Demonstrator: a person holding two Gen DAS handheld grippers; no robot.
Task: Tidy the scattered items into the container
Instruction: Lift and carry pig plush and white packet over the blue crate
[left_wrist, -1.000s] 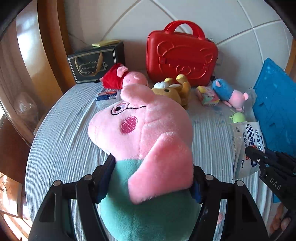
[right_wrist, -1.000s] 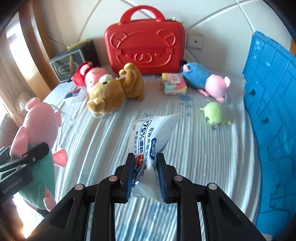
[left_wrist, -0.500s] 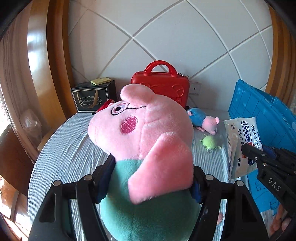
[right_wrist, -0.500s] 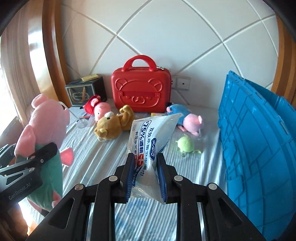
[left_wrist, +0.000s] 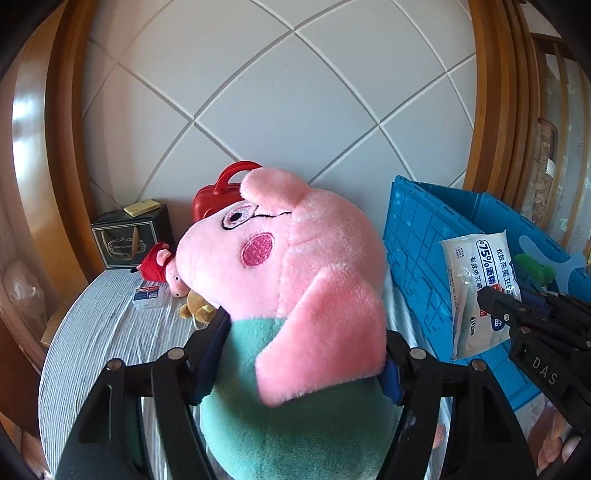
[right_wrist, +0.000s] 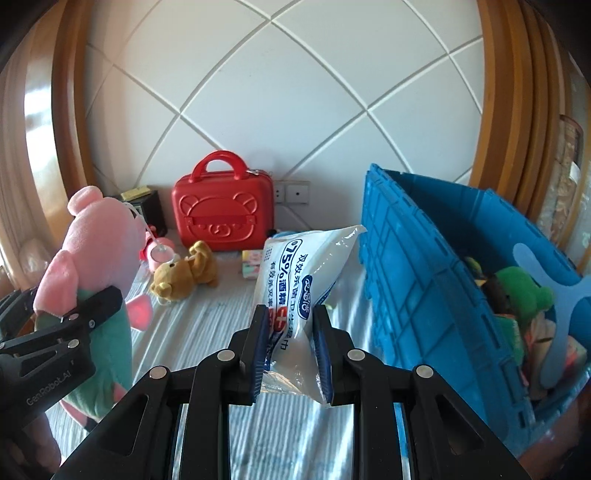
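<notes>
Left wrist view: the pink pig plush (left_wrist: 288, 295) sits pinched at its green belly in the left gripper (left_wrist: 299, 354), lifted above the striped bed (left_wrist: 103, 332). Beside it the right gripper (right_wrist: 290, 343) clamps a wipes packet (right_wrist: 299, 280), just left of the blue crate (right_wrist: 424, 280) holding a green toy (right_wrist: 521, 291).

You see a pink pig plush (left_wrist: 295, 266) with a teal-green body, a white wipes packet (right_wrist: 299, 280) with blue lettering, a bright blue crate (right_wrist: 424, 280), a red case (right_wrist: 223, 214) embossed with a bear face, and a grey-white striped cloth (left_wrist: 107, 325).
</notes>
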